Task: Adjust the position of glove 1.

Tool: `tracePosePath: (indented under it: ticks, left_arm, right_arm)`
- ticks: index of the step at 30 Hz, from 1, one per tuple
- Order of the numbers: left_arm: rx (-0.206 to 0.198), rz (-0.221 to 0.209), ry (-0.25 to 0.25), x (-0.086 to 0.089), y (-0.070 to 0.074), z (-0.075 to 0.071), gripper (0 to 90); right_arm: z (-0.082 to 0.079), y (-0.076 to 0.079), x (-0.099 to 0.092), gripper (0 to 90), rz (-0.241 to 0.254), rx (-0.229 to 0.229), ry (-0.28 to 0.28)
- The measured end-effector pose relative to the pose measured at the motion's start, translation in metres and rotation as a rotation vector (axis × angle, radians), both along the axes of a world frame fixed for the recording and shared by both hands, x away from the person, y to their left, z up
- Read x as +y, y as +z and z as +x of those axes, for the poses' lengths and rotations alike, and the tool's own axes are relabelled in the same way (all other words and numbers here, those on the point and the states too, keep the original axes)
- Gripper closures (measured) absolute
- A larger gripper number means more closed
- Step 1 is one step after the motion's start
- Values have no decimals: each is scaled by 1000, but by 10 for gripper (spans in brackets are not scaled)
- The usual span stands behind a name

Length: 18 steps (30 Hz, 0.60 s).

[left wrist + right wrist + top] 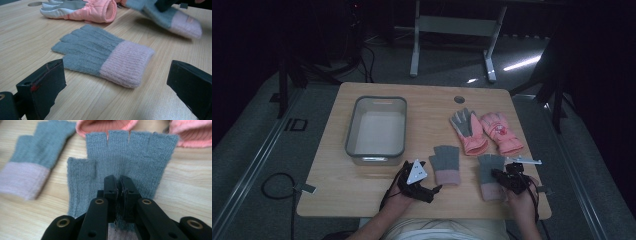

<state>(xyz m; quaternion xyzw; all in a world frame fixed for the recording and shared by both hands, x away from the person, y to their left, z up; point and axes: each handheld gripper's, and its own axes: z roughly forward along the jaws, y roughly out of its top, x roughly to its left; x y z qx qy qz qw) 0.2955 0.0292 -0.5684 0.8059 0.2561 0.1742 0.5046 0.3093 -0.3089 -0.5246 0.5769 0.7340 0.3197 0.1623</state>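
Right glove (490,176) lies near the table (362,190) front edge in the high view, right gripper (507,179) over it; lift gently, keeping the knit pinched. Left gripper view: jaws spread wide, released, facing the left glove (105,56). Right gripper view: jaws clenched on the grey knit (122,160), pointing forward, low.

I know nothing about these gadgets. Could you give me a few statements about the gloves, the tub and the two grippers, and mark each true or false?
1. The right gripper is pinched shut on a grey knitted fingerless glove with a pink cuff. True.
2. The left gripper grips the other grey fingerless glove. False: its jaws stand open, with the glove lying beyond them.
3. The grey-rimmed plastic tub holds a glove. False: nothing lies in it.
4. Two padded pink gloves lie side by side on the wooden table. True.
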Motion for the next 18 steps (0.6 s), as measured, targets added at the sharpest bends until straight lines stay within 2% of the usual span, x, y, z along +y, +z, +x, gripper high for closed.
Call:
tracePosePath:
  ticks: [5,7,10,16,18]
  left_arm:
    - [-2,-1,0,0,0,0,15]
    - [-2,0,-1,0,0,0,15]
    - [-2,-1,0,0,0,0,15]
    - [-2,0,-1,0,0,0,15]
    - [-2,-1,-2,0,0,0,15]
  right_arm:
    - [5,-11,-2,837,-11,25,-25]
    - [5,-16,-2,796,-12,26,-44]
    - [5,-19,-3,781,-12,21,-53]
    - [6,-18,-2,722,-33,5,-35]
    - [6,-15,-3,716,-48,-30,2]
